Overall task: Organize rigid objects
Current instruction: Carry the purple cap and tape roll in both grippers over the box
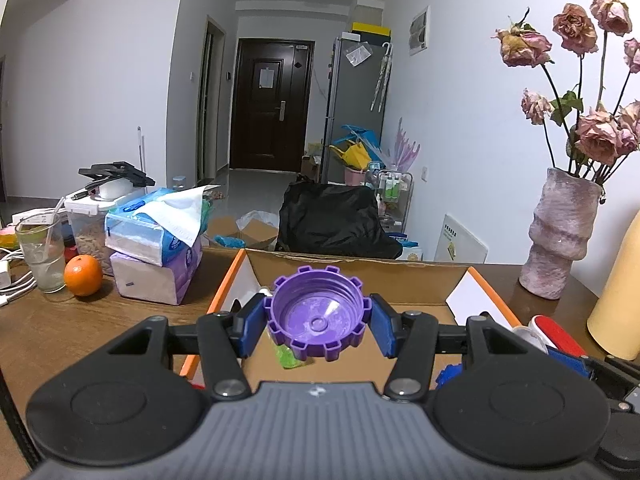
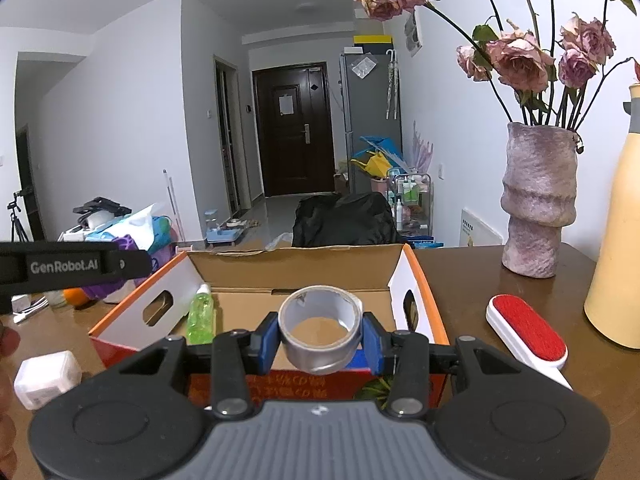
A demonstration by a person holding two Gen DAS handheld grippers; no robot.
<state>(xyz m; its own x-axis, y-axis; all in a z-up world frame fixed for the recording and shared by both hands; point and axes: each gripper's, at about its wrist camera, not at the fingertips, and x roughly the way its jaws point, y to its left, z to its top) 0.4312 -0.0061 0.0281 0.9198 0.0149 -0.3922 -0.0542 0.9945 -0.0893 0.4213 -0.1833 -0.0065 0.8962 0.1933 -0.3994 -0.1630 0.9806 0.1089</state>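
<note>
Left fingers (image 1: 256,326) clamp purple cap (image 1: 317,313); right fingers (image 2: 267,340) clamp tape roll (image 2: 320,328), both above box (image 2: 420,280)

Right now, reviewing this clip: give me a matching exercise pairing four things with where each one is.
Things:
1. purple cap
2. silver tape roll
3. green bottle
4. lint brush

Places:
A. on the table, right of the cardboard box
B. inside the box
C. in the right gripper
D. in the left gripper

Pairs: 1-D, 2-C, 3-B, 4-A
</note>
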